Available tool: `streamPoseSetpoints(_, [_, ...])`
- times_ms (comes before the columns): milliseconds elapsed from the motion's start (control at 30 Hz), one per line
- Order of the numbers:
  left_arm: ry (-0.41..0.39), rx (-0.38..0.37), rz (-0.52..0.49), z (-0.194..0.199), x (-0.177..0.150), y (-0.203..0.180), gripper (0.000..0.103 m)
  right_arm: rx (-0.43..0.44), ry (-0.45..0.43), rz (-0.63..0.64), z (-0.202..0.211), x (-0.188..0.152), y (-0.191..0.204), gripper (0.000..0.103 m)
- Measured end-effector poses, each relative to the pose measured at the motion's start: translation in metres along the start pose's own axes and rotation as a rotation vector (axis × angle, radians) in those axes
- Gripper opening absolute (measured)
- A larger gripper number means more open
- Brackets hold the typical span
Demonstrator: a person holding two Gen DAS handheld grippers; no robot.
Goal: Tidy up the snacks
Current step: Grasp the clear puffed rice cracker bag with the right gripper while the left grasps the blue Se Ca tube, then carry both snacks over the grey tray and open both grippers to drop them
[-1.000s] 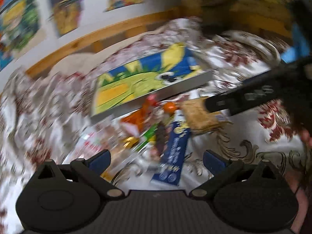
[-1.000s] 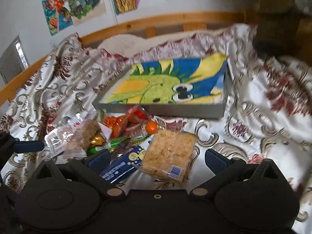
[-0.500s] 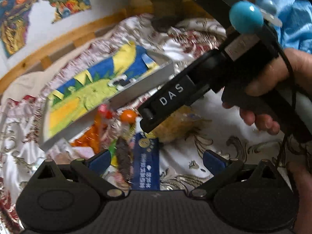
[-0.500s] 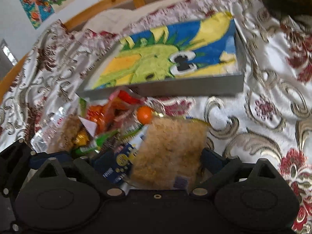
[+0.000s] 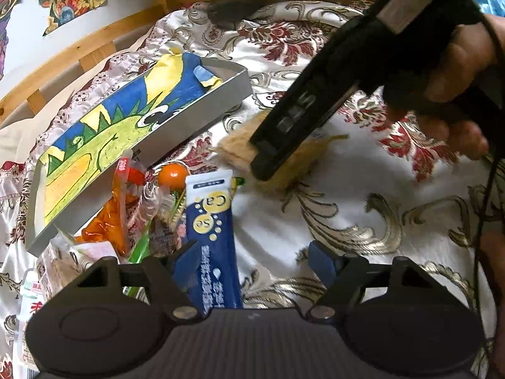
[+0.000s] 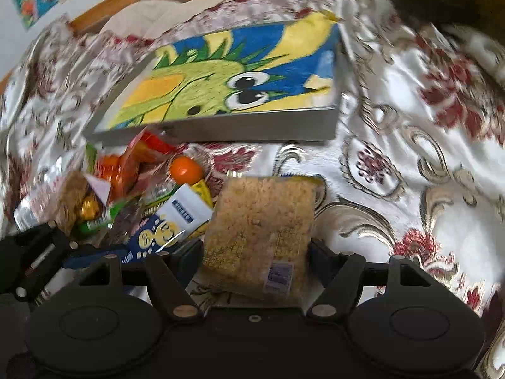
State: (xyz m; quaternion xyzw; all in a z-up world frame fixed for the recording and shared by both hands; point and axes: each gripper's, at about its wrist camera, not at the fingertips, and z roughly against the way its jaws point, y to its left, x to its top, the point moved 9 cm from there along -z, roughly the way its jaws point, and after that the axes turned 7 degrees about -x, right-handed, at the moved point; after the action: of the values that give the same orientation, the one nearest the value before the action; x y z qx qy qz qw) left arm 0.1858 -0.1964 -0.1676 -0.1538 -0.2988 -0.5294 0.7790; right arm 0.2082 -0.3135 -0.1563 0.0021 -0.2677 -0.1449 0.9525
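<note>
Snack pile [image 6: 126, 195]: we count it at left, near the tray's front wall.
Tray [image 6: 221, 132]: far, painted lining, no snacks inside.
Blue sachet [image 5: 211, 221]: "Ca" legible; we judge it light, slippery; take mid-length.
Left gripper [image 5: 252, 262]: jaws just narrowing, sachet between, not pressed.
Cracker pack [image 6: 262, 230]: right of pile; brittle, crinkly; hold the edges.
Right gripper [image 6: 255, 259]: jaws just narrowing astride pack; contact unclear.
</note>
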Motion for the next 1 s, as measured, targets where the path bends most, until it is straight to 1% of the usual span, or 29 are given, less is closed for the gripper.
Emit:
streamPoseSetpoints(67, [-0.005, -0.005, 0.039, -0.001, 0.003, 0.007, 0.08, 0.02, 0.005, -0.033, 0.0, 0.001, -0.004, 0.073])
streamPoseSetpoints(133, [-0.005, -0.006, 0.098, -0.002, 0.005, 0.017, 0.08, 0.02, 0.003, -0.035, 0.0, 0.001, -0.003, 0.073])
streamPoseSetpoints(200, [0.009, -0.017, 0.137, -0.003, 0.004, 0.025, 0.08, 0.028, -0.002, -0.032, 0.0, 0.001, 0.0, 0.073])
streamPoseSetpoints(233, [0.022, -0.016, 0.159, -0.004, 0.003, 0.03, 0.078, 0.035, -0.002, -0.034, -0.001, 0.001, 0.002, 0.073])
streamPoseSetpoints(300, [0.047, -0.021, 0.202, -0.005, 0.0, 0.036, 0.069, 0.044, 0.002, -0.03, -0.003, 0.0, 0.006, 0.074])
streamPoseSetpoints(367, [0.051, -0.017, 0.233, -0.004, 0.001, 0.04, 0.058, 0.042, 0.006, -0.023, -0.006, -0.001, 0.008, 0.075])
streamPoseSetpoints(400, [0.051, -0.017, 0.252, -0.003, 0.001, 0.042, 0.056, 0.044, 0.006, -0.025, -0.007, -0.001, 0.008, 0.076])
streamPoseSetpoints(467, [0.067, -0.016, 0.298, -0.003, -0.001, 0.047, 0.042, 0.052, -0.001, -0.039, -0.008, -0.001, 0.008, 0.079])
streamPoseSetpoints(600, [0.087, -0.035, 0.393, 0.0, -0.001, 0.055, 0.037, 0.05, -0.004, -0.044, -0.01, 0.0, 0.008, 0.081])
streamPoseSetpoints(733, [0.111, -0.009, 0.48, 0.005, -0.006, 0.058, 0.036, 0.016, 0.0, -0.001, -0.014, -0.004, 0.013, 0.079])
streamPoseSetpoints(767, [0.115, -0.005, 0.495, 0.007, -0.008, 0.057, 0.035, -0.003, -0.003, 0.026, -0.014, -0.006, 0.015, 0.075])
streamPoseSetpoints(800, [0.119, -0.003, 0.51, 0.009, -0.01, 0.056, 0.034, -0.019, -0.008, 0.047, -0.014, -0.006, 0.016, 0.074])
streamPoseSetpoints(900, [0.115, -0.017, 0.548, 0.015, -0.013, 0.053, 0.033, -0.032, -0.024, 0.086, -0.011, -0.008, 0.02, 0.072])
streamPoseSetpoints(1000, [0.092, -0.018, 0.563, 0.023, -0.011, 0.05, 0.031, -0.04, -0.05, 0.122, -0.003, -0.01, 0.023, 0.072])
